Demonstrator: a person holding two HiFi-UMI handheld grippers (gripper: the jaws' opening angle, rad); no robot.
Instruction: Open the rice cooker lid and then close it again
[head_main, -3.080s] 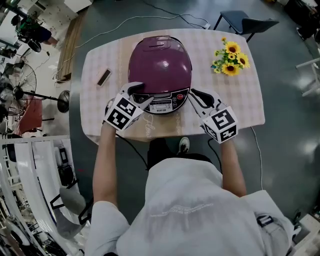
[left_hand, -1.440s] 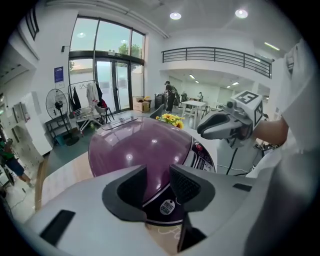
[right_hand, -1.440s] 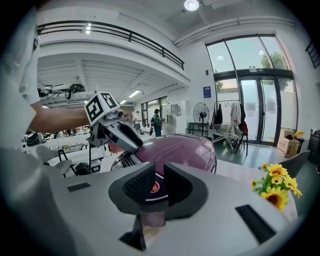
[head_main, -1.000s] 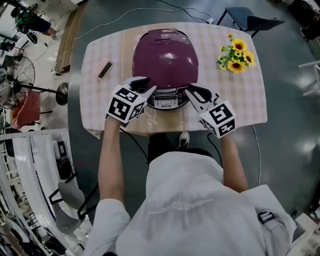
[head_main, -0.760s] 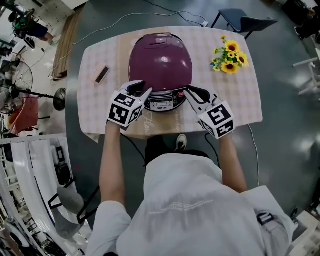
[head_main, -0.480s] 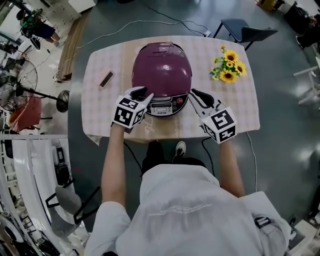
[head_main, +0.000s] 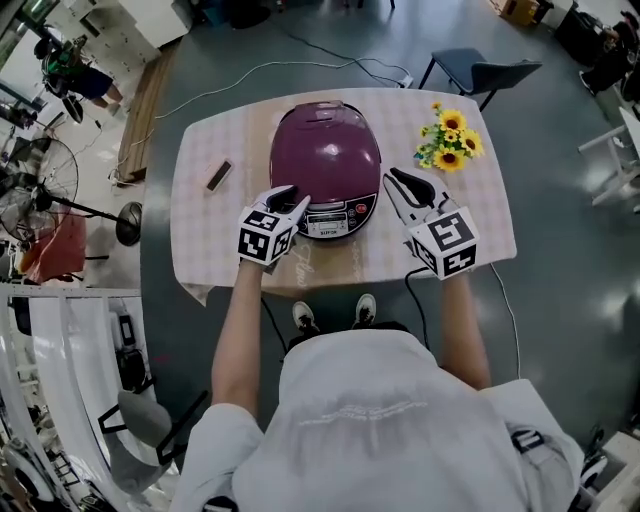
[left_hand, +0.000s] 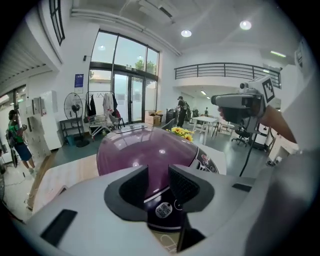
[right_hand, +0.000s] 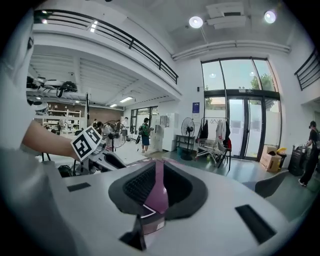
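Cooker (head_main: 325, 150) closed. Left gripper (head_main: 288, 197) half open, empty, at its front-left; right gripper (head_main: 398, 180) narrowly open, empty, beside it.

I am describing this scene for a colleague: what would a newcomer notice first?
The purple rice cooker, lid shut, stands in the middle of the checked table. A bunch of sunflowers is at its far right corner. The left gripper is at the cooker's front left, and the right gripper hovers off its right side, both empty.

Checked table (head_main: 470, 215) carries rice cooker (head_main: 325, 160), sunflowers (head_main: 447, 148), small dark bar (head_main: 219, 176).
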